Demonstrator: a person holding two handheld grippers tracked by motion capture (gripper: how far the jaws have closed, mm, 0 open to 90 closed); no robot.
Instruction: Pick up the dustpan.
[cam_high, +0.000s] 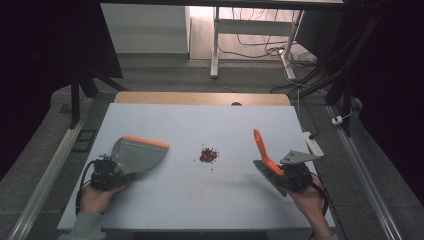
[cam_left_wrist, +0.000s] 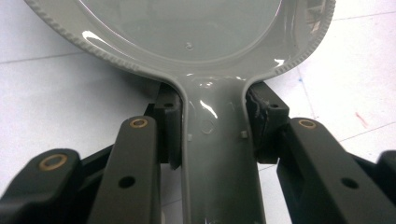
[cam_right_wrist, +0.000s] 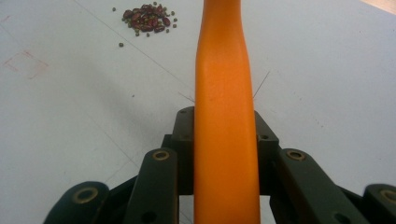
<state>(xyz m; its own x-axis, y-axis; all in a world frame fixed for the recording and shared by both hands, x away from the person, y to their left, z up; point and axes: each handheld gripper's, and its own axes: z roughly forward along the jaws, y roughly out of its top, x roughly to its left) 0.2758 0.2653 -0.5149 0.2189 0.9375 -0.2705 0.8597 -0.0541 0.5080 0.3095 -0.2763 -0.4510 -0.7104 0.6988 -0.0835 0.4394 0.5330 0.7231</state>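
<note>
A grey dustpan (cam_high: 140, 152) with an orange front lip lies on the left of the white table, mouth facing right. My left gripper (cam_high: 121, 176) is shut on its handle; in the left gripper view both pads press the sides of the grey handle (cam_left_wrist: 217, 154) just behind the pan (cam_left_wrist: 187, 32). On the right, my right gripper (cam_high: 286, 175) is shut on an orange-handled brush (cam_high: 261, 147), handle tilted up and away, grey bristles toward me. The orange handle (cam_right_wrist: 224, 93) runs up between the jaws. A small pile of dark red beans (cam_high: 209, 154) (cam_right_wrist: 147, 12) lies between the two tools.
The white tabletop (cam_high: 200, 200) has a wooden strip (cam_high: 200, 98) along its far edge. A white power strip (cam_high: 312, 142) lies at the right edge. A few stray beans sit beside the pile. Desk legs and cables stand on the floor beyond.
</note>
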